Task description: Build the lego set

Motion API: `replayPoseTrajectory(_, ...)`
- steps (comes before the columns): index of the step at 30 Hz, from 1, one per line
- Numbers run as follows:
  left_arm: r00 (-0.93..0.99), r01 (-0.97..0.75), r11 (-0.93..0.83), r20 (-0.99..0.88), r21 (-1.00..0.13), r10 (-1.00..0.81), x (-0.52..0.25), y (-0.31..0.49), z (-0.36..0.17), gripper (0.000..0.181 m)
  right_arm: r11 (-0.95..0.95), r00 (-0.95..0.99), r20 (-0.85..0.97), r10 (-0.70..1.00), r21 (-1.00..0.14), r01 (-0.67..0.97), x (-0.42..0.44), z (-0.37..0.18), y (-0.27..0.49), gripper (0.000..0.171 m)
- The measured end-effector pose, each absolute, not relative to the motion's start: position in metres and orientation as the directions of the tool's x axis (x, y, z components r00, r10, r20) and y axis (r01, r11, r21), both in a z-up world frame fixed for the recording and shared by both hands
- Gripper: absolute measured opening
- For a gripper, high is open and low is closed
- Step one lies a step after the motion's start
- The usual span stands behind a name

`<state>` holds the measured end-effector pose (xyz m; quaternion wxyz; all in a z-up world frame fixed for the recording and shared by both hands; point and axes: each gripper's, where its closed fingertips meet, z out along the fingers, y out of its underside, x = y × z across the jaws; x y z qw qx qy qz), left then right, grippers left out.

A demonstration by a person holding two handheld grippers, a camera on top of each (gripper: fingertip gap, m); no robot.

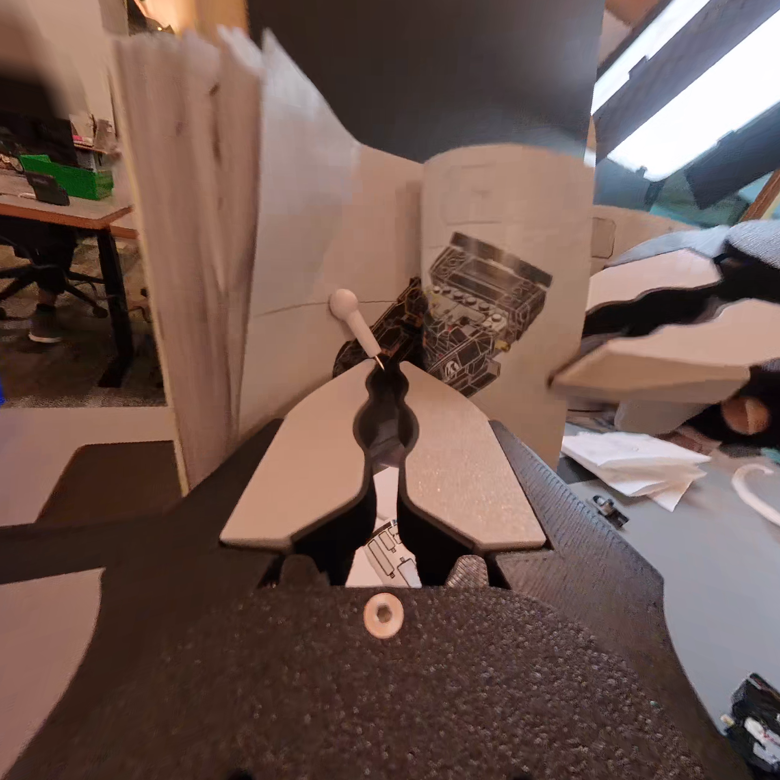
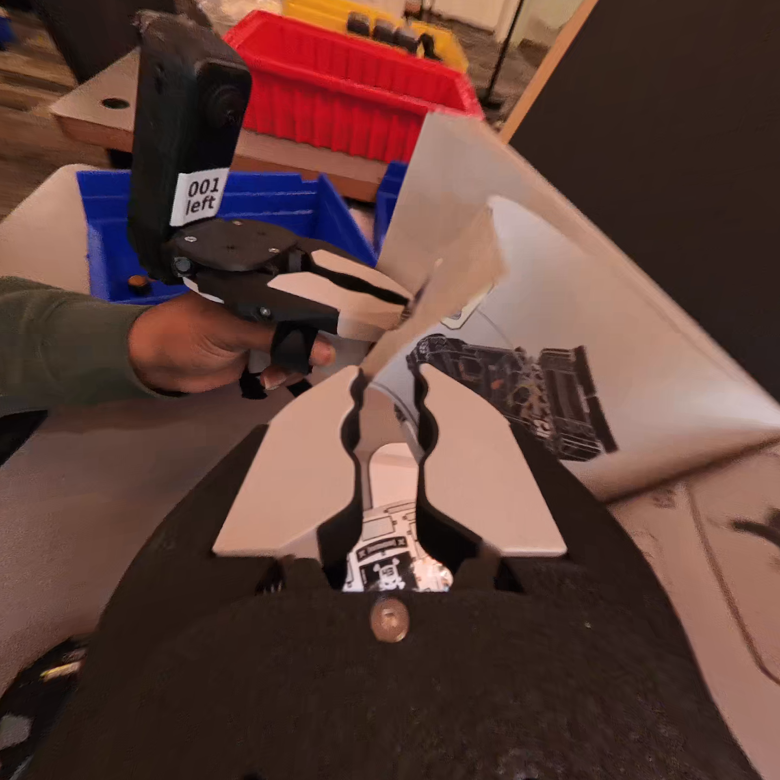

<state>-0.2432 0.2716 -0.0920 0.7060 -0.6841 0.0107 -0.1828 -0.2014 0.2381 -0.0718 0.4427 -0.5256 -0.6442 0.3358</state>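
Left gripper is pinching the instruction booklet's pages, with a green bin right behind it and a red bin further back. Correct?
Not quite: the right wrist view shows the bin behind the left gripper is blue, not green. The rest holds: its fingers pinch the instruction booklet, and the red bin sits further back.

Left gripper (image 1: 390,371) nearly closed, tips pinching small white-handled pin tool (image 1: 352,323) by its metal point, tool tilted up-left. Instruction booklet (image 1: 502,304) upright just behind, pages fanned and blurred, car drawing showing. Right gripper (image 1: 570,342) at right page edge. Crumpled white paper (image 1: 633,460) on grey worktop (image 1: 696,548).
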Motion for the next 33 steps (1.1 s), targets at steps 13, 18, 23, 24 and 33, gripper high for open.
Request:
replayPoseTrajectory(13,0.825,0.501,0.036,0.465,-0.865,-0.321,-0.257,0.259,-0.109,0.006,0.208,-0.036,0.206,0.978,-0.940,0.272,-0.167,-0.063,0.253,0.017)
replayPoseTrajectory(18,0.737,0.622,0.032,0.570,-0.783,-0.364,-0.259,0.256,-0.114,0.005,0.268,-0.151,0.228,0.962,-0.900,0.343,-0.198,-0.081,0.225,0.020)
replayPoseTrajectory(23,0.689,0.667,0.040,0.595,-0.744,-0.415,-0.259,0.254,-0.117,0.005,0.236,-0.289,0.114,0.950,-0.870,0.433,-0.237,-0.101,0.203,0.048)
replayPoseTrajectory(24,0.682,0.673,0.043,0.596,-0.739,-0.425,-0.259,0.254,-0.117,0.005,0.226,-0.309,0.091,0.947,-0.869,0.439,-0.241,-0.102,0.200,0.053)
replayPoseTrajectory(33,0.618,0.726,0.044,0.623,-0.686,-0.479,-0.260,0.252,-0.120,0.004,0.172,-0.218,0.118,0.969,-0.953,0.248,-0.243,-0.054,0.213,0.040)
